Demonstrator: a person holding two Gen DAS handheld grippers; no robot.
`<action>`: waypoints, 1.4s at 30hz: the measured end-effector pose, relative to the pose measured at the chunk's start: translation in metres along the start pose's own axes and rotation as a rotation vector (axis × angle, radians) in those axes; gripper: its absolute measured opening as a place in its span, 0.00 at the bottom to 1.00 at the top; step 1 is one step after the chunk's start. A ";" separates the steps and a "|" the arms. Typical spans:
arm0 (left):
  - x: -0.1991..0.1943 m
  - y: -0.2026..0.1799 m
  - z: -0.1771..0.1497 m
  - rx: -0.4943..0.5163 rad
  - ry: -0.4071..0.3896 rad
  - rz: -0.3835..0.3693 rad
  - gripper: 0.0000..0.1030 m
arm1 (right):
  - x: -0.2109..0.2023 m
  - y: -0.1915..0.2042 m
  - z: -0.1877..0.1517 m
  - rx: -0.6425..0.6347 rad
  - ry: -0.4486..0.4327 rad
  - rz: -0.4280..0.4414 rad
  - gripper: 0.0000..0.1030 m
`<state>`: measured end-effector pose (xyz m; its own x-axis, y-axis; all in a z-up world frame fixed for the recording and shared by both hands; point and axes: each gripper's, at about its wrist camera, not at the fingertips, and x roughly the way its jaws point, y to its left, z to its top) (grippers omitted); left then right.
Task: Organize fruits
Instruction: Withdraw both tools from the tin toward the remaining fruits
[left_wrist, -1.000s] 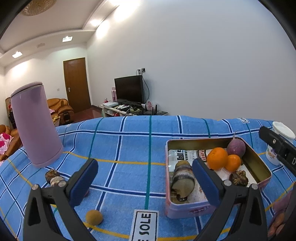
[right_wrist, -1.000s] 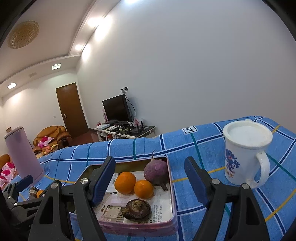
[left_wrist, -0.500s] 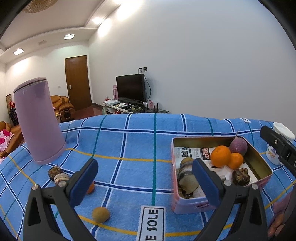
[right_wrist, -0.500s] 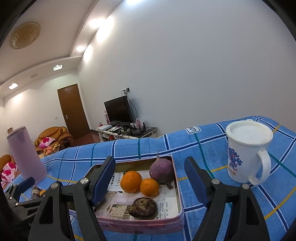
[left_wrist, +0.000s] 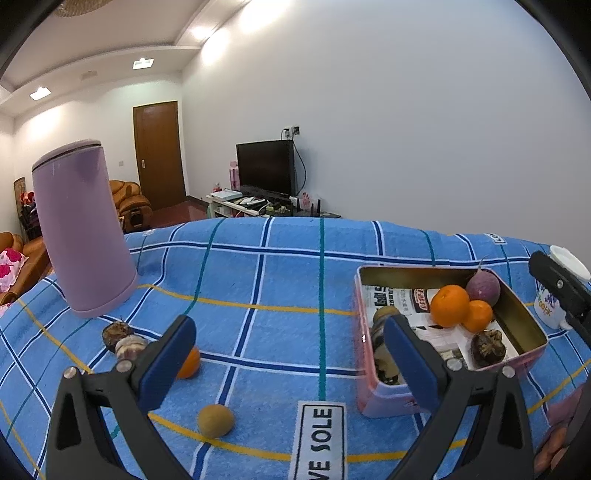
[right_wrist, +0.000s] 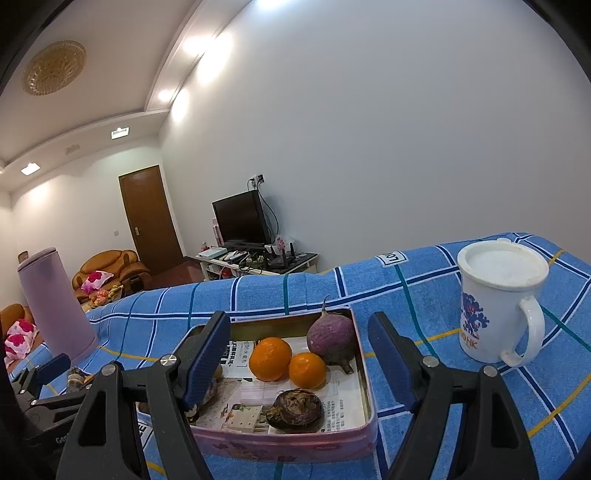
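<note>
Tin (left_wrist: 524, 325): a shallow pink box lined with printed paper, standing on the right half of the worktop; it reads as the collecting place, since most of the produce already lies in it.
Fruit in the tin: two oranges (right_wrist: 271, 358) touching each other, a purple round root (right_wrist: 330, 338) against the far right corner, a dark wrinkled fruit (right_wrist: 297, 408) near the front wall, and some brownish pieces at the left end, half hidden behind a tool finger.
Loose fruit: a tan round fruit (left_wrist: 215, 420) lies alone near the front; an orange one (left_wrist: 189, 363) is partly hidden behind the left tool's finger; a dark fruit (left_wrist: 116, 334) and a pale mottled piece (left_wrist: 130, 345) touch each other near the flask. These look like what is left to gather.
Left tool (left_wrist: 290, 363): jaws spread wide, nothing between them, hanging above the cloth between the loose fruit and the tin, probably placed to take the tan fruit next.
Right tool (right_wrist: 299, 356): jaws spread, empty, held over the tin's near side, pads clear of the fruit; it seems to be waiting.
Worktop (left_wrist: 280, 280): covered with a blue checked cloth.
Bystanders: a tall lilac flask (left_wrist: 83, 236) at the far left and a white lidded mug (right_wrist: 498, 302) just right of the tin, both apart from the fruit.
</note>
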<state>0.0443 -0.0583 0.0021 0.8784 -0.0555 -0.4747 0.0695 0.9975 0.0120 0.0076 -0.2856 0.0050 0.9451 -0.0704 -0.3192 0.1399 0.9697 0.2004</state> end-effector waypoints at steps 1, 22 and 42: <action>0.000 0.001 0.000 -0.001 0.004 0.000 1.00 | -0.001 0.002 0.000 -0.008 -0.003 0.000 0.76; 0.017 0.063 -0.004 0.065 0.094 0.050 1.00 | -0.014 0.068 -0.022 -0.147 0.055 0.094 0.76; 0.046 0.162 0.008 -0.034 0.120 0.175 1.00 | 0.007 0.166 -0.044 -0.218 0.175 0.233 0.76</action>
<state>0.0994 0.1007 -0.0103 0.8129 0.1228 -0.5693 -0.0972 0.9924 0.0752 0.0247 -0.1152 -0.0052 0.8765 0.1815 -0.4459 -0.1577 0.9834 0.0902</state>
